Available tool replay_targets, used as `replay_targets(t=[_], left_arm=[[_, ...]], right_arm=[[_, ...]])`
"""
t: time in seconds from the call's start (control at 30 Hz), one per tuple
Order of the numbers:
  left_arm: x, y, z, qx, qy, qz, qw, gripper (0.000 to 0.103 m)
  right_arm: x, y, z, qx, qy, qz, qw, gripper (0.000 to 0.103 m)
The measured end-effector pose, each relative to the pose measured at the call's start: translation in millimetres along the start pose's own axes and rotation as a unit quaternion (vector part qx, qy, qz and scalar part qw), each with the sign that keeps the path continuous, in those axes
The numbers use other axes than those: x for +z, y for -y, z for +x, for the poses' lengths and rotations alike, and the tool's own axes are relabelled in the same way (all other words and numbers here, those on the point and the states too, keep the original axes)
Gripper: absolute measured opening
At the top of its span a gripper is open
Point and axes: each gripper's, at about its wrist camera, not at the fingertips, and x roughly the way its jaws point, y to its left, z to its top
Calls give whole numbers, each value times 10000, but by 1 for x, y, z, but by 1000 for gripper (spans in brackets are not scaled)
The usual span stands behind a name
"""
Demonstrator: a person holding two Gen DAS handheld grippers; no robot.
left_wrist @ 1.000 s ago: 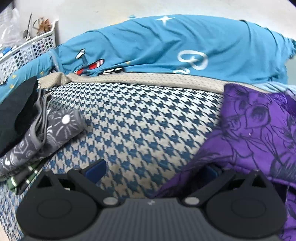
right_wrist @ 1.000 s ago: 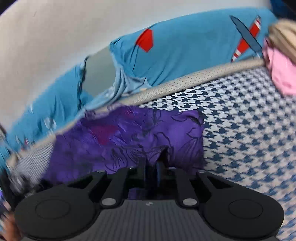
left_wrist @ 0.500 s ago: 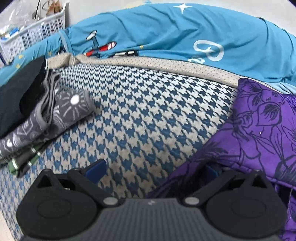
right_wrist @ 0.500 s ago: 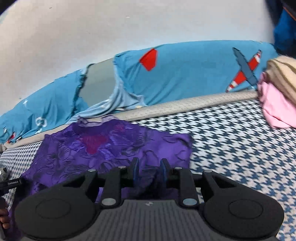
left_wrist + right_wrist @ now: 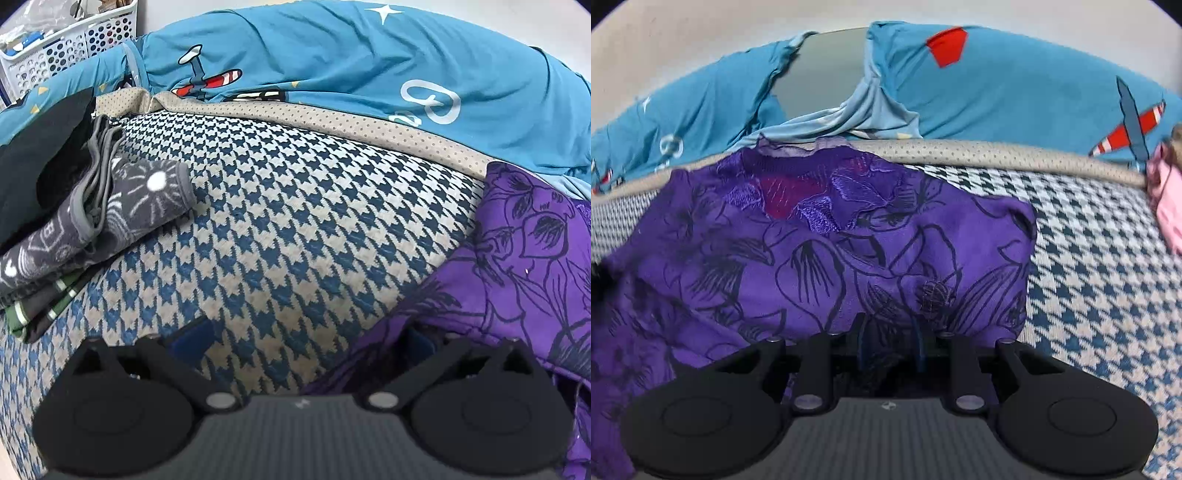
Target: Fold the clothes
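While the purple garment lies half spread on the bed, the stock reads as follows, left to right.

Folded pile: one stack at the left edge of the left wrist view, a grey patterned garment [image 5: 122, 218] on top, a dark striped item under it; count below that cannot be told.
Basket: one white perforated basket [image 5: 70, 48], far left, behind the bed.
Bed surface: one houndstooth mattress cover [image 5: 295, 221], bare between the pile and the purple cloth.
Bedding: blue aeroplane-print quilt [image 5: 369, 66] along the far edge.
Left gripper [image 5: 301, 339]: jaws wide; its right finger is buried in purple cloth, its left finger over bare cover; nothing pinched.
Purple floral garment [image 5: 849, 251]: one; lies to the right of the left gripper and directly ahead of the right gripper, long axis running across the view, neckline at the far side.
Right gripper [image 5: 890, 347]: jaws narrow and opening, near hem of the purple cloth between them, apparently being let go.
Nearer hand: right, judged.
Pink garment [image 5: 1167, 199]: one, far right edge.
Grippers counted: two.
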Motion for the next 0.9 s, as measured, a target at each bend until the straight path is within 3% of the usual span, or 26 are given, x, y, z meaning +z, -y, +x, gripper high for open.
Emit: replay_targets(t=[0.3,0.47,0.63,0.9], left_arm=[[-1,-10,0,-120,-221,-244,9994,103],[-7,-2,-22,-67,-107,7,9999,103],[-8,3,-42,-14,153,70,9999,103],[-11,39,-51,-683,580,451,9950,103]], right_arm=[[7,-10,-12,59,292,-54,9995,32],[12,-15,-21,338,573,60,9978,32],[12,-25,-18,453,585,10,9973,32],[13,-41,-11,570,543,-13,9969,32]])
